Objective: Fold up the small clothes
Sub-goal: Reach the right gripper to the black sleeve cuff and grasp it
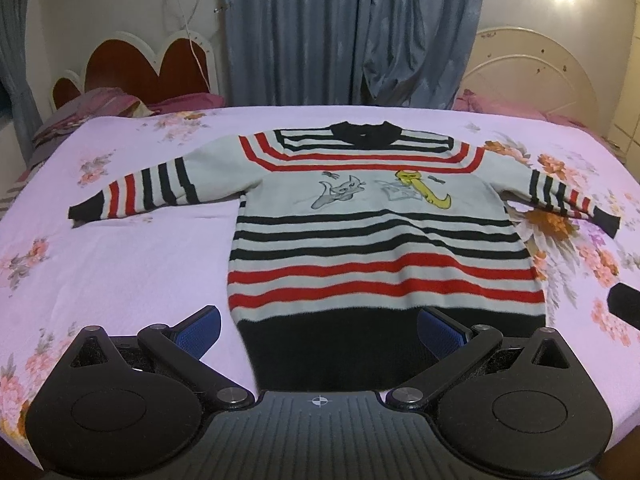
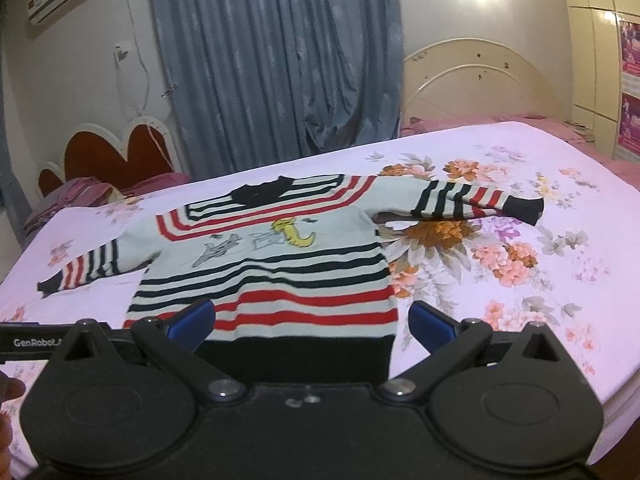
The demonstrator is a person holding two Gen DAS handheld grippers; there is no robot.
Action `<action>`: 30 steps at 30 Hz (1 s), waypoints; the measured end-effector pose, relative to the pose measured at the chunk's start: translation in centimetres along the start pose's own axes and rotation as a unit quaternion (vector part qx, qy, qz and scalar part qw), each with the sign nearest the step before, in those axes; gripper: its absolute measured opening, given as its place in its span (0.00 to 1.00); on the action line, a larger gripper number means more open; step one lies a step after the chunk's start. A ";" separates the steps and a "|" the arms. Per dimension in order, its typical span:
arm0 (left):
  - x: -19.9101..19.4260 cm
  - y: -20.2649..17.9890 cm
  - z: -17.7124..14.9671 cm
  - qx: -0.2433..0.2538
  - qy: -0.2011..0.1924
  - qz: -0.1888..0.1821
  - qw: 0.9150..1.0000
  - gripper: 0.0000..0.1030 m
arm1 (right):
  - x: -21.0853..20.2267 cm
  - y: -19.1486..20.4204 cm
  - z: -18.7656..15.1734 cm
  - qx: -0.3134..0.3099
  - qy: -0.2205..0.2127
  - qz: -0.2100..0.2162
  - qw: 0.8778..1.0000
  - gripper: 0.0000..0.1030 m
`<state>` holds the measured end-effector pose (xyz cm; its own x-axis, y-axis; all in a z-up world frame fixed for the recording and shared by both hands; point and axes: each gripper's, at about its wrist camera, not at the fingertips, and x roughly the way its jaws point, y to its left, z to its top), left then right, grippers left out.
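A small striped sweater (image 1: 372, 232) lies flat and face up on the bed, sleeves spread to both sides, black hem nearest me. It has red and black stripes and a cartoon print on the chest. My left gripper (image 1: 318, 330) is open and empty, just above the black hem. The sweater also shows in the right wrist view (image 2: 276, 264). My right gripper (image 2: 312, 324) is open and empty, over the hem's right part. The left sleeve cuff (image 1: 86, 210) and the right sleeve cuff (image 2: 526, 210) lie flat on the sheet.
The bed has a pink floral sheet (image 1: 100, 264). Its near edge (image 2: 616, 392) drops off at the right. A red heart-shaped headboard (image 1: 136, 64), blue curtains (image 1: 340, 32) and a cream headboard (image 2: 476, 76) stand behind. The other gripper's tip (image 1: 626, 304) shows at right.
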<state>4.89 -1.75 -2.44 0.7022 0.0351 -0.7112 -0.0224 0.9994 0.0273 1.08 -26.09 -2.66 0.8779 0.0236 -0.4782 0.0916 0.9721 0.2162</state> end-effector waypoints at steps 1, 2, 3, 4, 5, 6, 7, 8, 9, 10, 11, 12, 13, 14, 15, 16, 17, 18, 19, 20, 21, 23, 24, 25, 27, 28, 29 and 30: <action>0.4 -0.2 0.3 0.000 0.001 0.000 1.000 1.00 | 0.5 -0.3 0.1 0.004 0.005 -0.003 1.000 0.99; 1.0 -0.4 0.6 0.000 0.001 0.001 1.000 1.00 | 1.0 -0.7 0.3 0.007 0.006 -0.006 1.000 0.99; 1.5 -0.6 1.0 0.000 0.002 0.002 1.000 1.00 | 1.5 -1.1 0.6 0.011 0.007 -0.008 1.000 0.99; 2.0 -0.8 1.4 0.000 0.003 0.003 1.000 1.00 | 2.2 -1.5 0.7 0.018 0.012 -0.011 1.000 0.99; 2.7 -1.1 1.8 -0.001 0.005 0.003 1.000 1.00 | 2.7 -2.0 1.0 0.018 0.013 -0.016 1.000 0.99; 3.2 -1.4 2.2 -0.001 0.007 0.003 1.000 1.00 | 3.3 -2.4 1.3 0.022 0.014 -0.019 0.999 0.99; 3.8 -1.6 2.6 -0.003 0.009 0.003 1.000 1.00 | 3.8 -2.9 1.5 0.025 0.016 -0.022 0.999 0.99; 4.3 -1.8 3.0 -0.005 0.010 0.003 1.000 1.00 | 4.4 -3.5 1.9 0.026 0.016 -0.026 0.999 0.99; 4.8 -2.1 3.4 -0.007 0.011 0.004 1.000 1.00 | 5.1 -4.0 2.2 0.029 0.020 -0.030 0.999 0.99; 5.4 -2.3 3.8 -0.009 0.012 0.005 1.000 1.00 | 5.7 -4.5 2.5 0.031 0.023 -0.033 0.999 0.99; 6.0 -2.7 4.3 -0.010 0.015 0.006 1.000 1.00 | 6.3 -5.0 2.8 0.033 0.025 -0.036 0.999 0.99; 6.7 -3.0 4.7 -0.011 0.017 0.007 1.000 1.00 | 6.9 -5.5 3.1 0.036 0.027 -0.038 0.998 0.99; 7.2 -3.3 5.0 -0.011 0.019 0.008 1.000 1.00 | 7.5 -6.0 3.3 0.037 0.030 -0.041 0.998 0.99; 7.9 -3.7 5.4 -0.011 0.020 0.010 1.000 1.00 | 8.2 -6.6 3.6 0.039 0.033 -0.046 0.998 0.99; 8.5 -4.1 5.7 -0.011 0.021 0.011 1.000 1.00 | 8.9 -7.2 3.9 0.042 0.035 -0.048 0.997 0.99; 9.1 -4.5 6.1 -0.011 0.022 0.010 1.000 1.00 | 9.5 -7.7 4.2 0.040 0.037 -0.053 0.997 0.99; 9.8 -4.9 6.5 -0.012 0.024 0.011 1.000 1.00 | 10.2 -8.4 4.4 0.041 0.039 -0.058 0.997 0.99; 10.4 -5.2 6.8 -0.013 0.026 0.011 1.000 1.00 | 10.9 -9.0 4.7 0.043 0.041 -0.062 0.996 0.99; 11.1 -5.6 7.1 -0.014 0.028 0.011 0.999 1.00 | 11.6 -9.7 5.0 0.044 0.043 -0.066 0.996 0.99; 11.7 -5.9 7.4 -0.015 0.031 0.010 0.999 1.00 | 12.2 -10.3 5.1 0.045 0.046 -0.070 0.995 0.99; 12.4 -6.3 7.7 -0.016 0.033 0.010 0.999 1.00 | 12.9 -10.9 5.3 0.045 0.047 -0.074 0.995 0.99; 13.8 -6.9 8.2 -0.018 0.038 0.011 0.999 1.00 | 14.1 -12.1 5.7 0.045 0.052 -0.082 0.994 0.99; 14.4 -7.2 8.5 -0.019 0.041 0.013 0.999 1.00 | 14.7 -12.7 5.9 0.046 0.053 -0.084 0.994 0.99; 15.1 -7.5 8.7 -0.021 0.045 0.015 0.999 1.00 | 15.5 -13.2 6.1 0.048 0.056 -0.087 0.993 0.99; 16.3 -8.1 9.1 -0.024 0.049 0.018 0.998 1.00 | 16.8 -14.4 6.3 0.048 0.062 -0.093 0.993 0.99; 16.9 -8.3 9.4 -0.025 0.051 0.019 0.998 1.00 | 17.4 -14.9 6.4 0.047 0.065 -0.097 0.992 0.99; 17.6 -8.6 9.6 -0.025 0.052 0.021 0.998 1.00 | 18.1 -15.3 6.5 0.046 0.068 -0.102 0.991 0.99; 18.1 -8.8 9.8 -0.027 0.053 0.023 0.998 1.00 | 18.7 -15.8 6.6 0.048 0.072 -0.104 0.991 0.99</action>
<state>24.74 -9.98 -8.65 0.6211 0.0787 -0.7798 -0.0930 0.9953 0.0264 19.15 -42.56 -9.38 0.7601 -0.1362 -0.6354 0.3141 0.9330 0.1757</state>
